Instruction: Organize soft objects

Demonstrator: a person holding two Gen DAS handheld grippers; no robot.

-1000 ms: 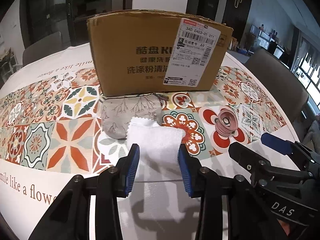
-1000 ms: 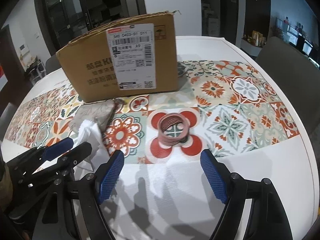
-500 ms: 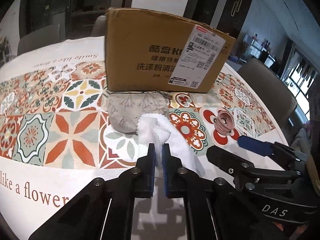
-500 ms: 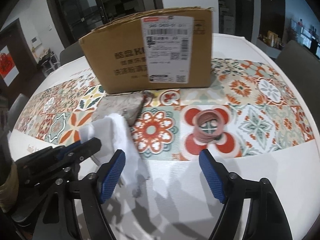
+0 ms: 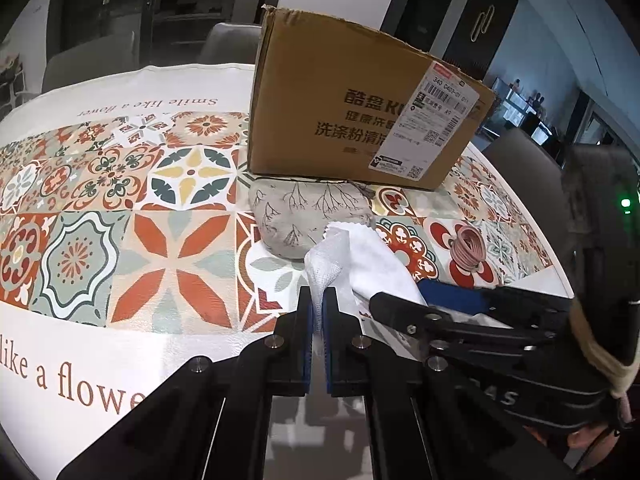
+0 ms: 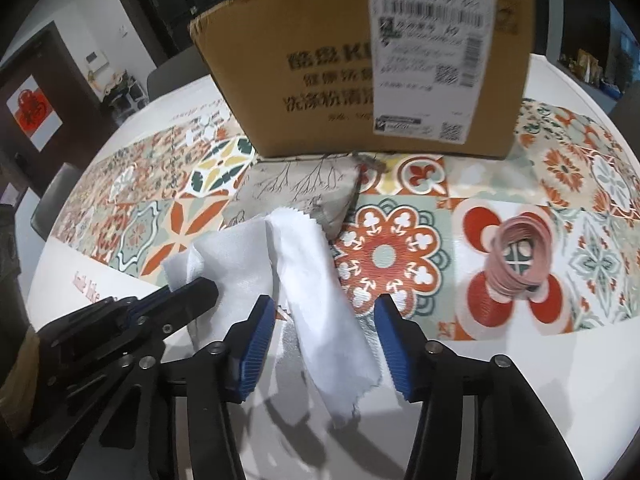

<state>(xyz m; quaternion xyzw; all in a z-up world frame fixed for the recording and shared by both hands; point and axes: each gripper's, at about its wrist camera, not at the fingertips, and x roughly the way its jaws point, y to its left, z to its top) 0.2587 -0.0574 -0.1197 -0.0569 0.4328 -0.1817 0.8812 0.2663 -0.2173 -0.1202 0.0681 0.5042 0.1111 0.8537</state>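
Observation:
A white cloth (image 5: pixel 360 264) (image 6: pixel 308 280) lies bunched on the table near its front edge. My left gripper (image 5: pixel 317 312) is shut on one edge of the cloth, lifting a fold of it. My right gripper (image 6: pixel 324 340) straddles the cloth's other strip; its jaws are closing and the blue pads (image 6: pixel 256 344) stand apart from the fabric. The left gripper (image 6: pixel 176 300) shows at the left of the right wrist view, pinching the cloth. A grey pouch with a branch print (image 5: pixel 308 216) (image 6: pixel 296 192) lies just behind the cloth, against the cardboard box (image 5: pixel 360 108) (image 6: pixel 368 60).
A pink coil of thin rings (image 5: pixel 468 246) (image 6: pixel 520 260) lies on the tiled tablecloth (image 5: pixel 120 220) to the right. The box stands at mid-table. Chairs (image 5: pixel 224 44) ring the far side. The table's white rim (image 6: pixel 560 380) runs close on the right.
My left gripper shut on the cloth's edge and pulled it up. My right gripper swung left over the cloth's other strip, and its jaws narrowed.

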